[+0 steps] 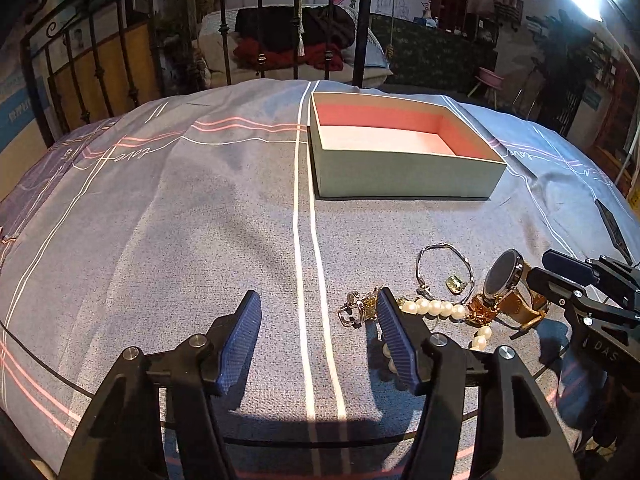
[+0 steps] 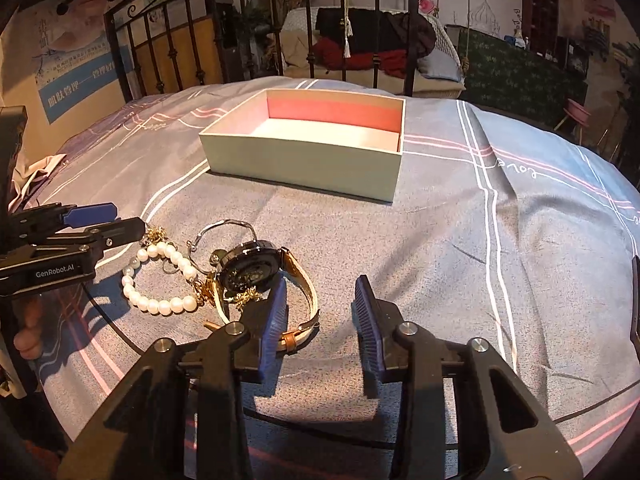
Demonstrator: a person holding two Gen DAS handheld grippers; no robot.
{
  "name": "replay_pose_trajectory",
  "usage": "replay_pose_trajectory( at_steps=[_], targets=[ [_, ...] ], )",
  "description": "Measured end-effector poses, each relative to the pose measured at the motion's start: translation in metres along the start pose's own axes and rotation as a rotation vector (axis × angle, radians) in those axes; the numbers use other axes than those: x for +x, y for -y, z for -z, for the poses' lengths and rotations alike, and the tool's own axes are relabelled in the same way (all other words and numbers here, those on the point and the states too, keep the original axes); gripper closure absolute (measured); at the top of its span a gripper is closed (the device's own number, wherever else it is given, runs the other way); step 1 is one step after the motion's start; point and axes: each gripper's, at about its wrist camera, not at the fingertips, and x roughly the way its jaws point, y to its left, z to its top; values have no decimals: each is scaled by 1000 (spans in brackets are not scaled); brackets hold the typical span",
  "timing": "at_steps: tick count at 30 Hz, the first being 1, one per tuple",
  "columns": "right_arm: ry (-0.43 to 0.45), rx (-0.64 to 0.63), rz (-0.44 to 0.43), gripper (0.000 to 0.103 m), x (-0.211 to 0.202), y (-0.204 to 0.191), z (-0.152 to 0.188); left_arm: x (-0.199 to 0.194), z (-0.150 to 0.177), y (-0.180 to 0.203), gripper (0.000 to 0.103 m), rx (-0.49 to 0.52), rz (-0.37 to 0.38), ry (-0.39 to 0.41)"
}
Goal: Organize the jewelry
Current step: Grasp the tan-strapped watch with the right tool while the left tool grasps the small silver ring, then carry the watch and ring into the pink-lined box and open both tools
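A jewelry pile lies on the bed sheet: a pearl bracelet (image 1: 434, 307) (image 2: 160, 305), a silver bangle (image 1: 442, 268) (image 2: 224, 226), a dark-faced watch (image 1: 504, 276) (image 2: 246, 266) with a tan strap (image 2: 306, 300), and gold chain pieces (image 1: 362, 307). My left gripper (image 1: 318, 294) (image 2: 128, 218) is open just left of the pile; only sheet lies between its fingers, and the right finger sits against the gold pieces. My right gripper (image 2: 322, 280) (image 1: 540, 268) is open, its left finger beside the watch. The strap's loop reaches into the gap, and the right pad is clear of it.
An open pale green box (image 1: 400, 176) (image 2: 300, 164) with a pink inside stands further back on the bed, with nothing in it. A black iron bed frame (image 1: 260, 20) rises behind it. Fingers of a hand (image 2: 28, 332) show at the left edge.
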Motion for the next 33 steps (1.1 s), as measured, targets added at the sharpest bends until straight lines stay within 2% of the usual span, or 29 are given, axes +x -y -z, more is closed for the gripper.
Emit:
replay_pose_trajectory(
  at_steps=[6,9,11,12,13,14,15,17,25,33],
  targets=[
    [-35,-25,4,70,3,-3,5,7,4,-3,47,4,-40,-32],
    [-39,-38,0,75,4,-5,5,9,4,1,47,24,-48,-33],
    [-40,-49,-12,82,4,-8,5,12,2,6,47,45,-49,-26],
    [-42,-56,-17,86,4,-10,5,14,1,9,52,59,-46,-24],
    [-45,-69,-9,86,5,-13,5,15,1,11,66,72,-37,-23],
    [-44,-88,1,86,5,-15,4,16,1,14,74,86,-26,-24],
    [-42,-95,4,89,5,-16,4,16,1,15,86,93,-17,-18],
    [-35,-91,6,93,4,-14,4,14,1,16,86,97,-9,-4],
    [56,-111,27,94,-15,-16,1,-6,-5,12,86,51,27,59],
    [129,-113,23,94,-35,-8,-24,-25,-34,19,86,36,92,124]
  ],
)
